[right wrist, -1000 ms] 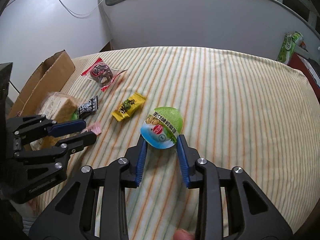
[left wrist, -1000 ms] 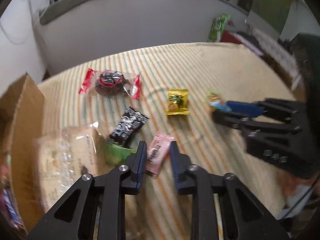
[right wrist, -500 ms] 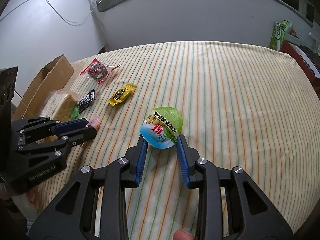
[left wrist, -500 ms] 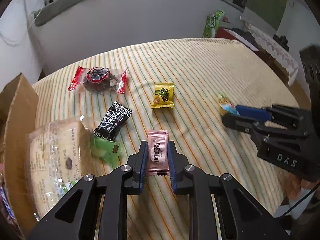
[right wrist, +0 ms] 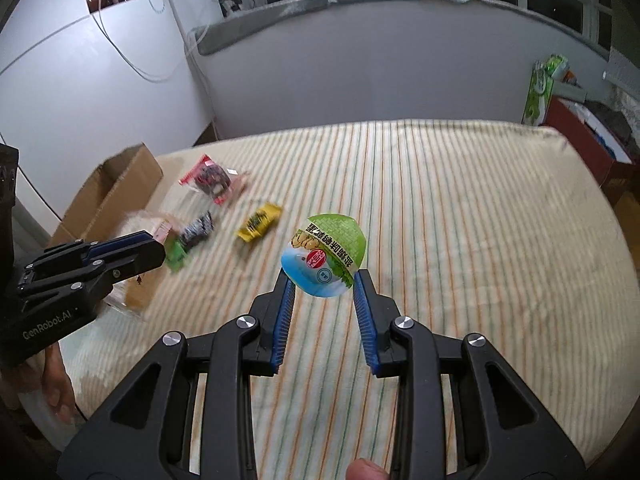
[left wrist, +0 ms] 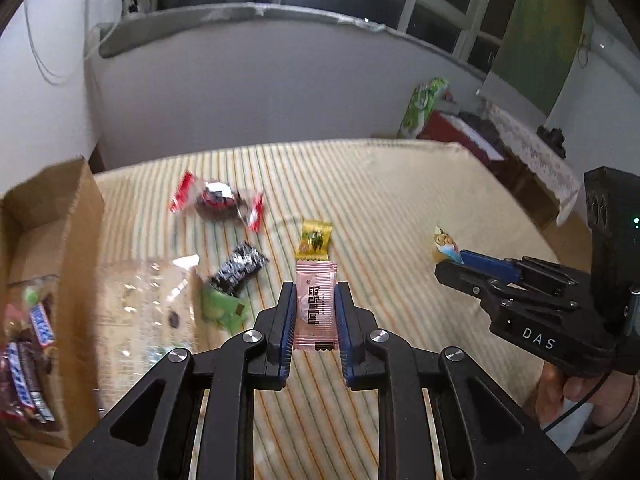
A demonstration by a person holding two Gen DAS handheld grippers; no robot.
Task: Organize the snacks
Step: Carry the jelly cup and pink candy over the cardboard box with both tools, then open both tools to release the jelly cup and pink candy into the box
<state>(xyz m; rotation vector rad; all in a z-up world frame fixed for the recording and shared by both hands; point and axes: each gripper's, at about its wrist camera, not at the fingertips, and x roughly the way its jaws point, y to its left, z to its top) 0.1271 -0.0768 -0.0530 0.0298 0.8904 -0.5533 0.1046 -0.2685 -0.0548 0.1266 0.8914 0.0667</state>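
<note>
Pink wrapper with dark printed characters: that packet (left wrist: 315, 305) sits clamped between the blue pads of my left gripper (left wrist: 315, 316), above the striped cloth of the bed (right wrist: 460, 208). My right gripper (right wrist: 324, 300), marked "DAS" in the left view, pinches a round green-and-blue snack cup (right wrist: 325, 254). Four snacks lie near the bed's left edge: red-ended (left wrist: 218, 200), yellow (left wrist: 315, 238), black (left wrist: 239, 266), green (left wrist: 220, 308). Only the left view shows Snickers bars (left wrist: 24, 364) inside the cardboard box (left wrist: 60, 216); "GenRobot.AI" reads only in the right.

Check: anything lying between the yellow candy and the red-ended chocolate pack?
Nothing: only bare striped cloth between yellow candy and chocolate pack, in both wrist views.
</note>
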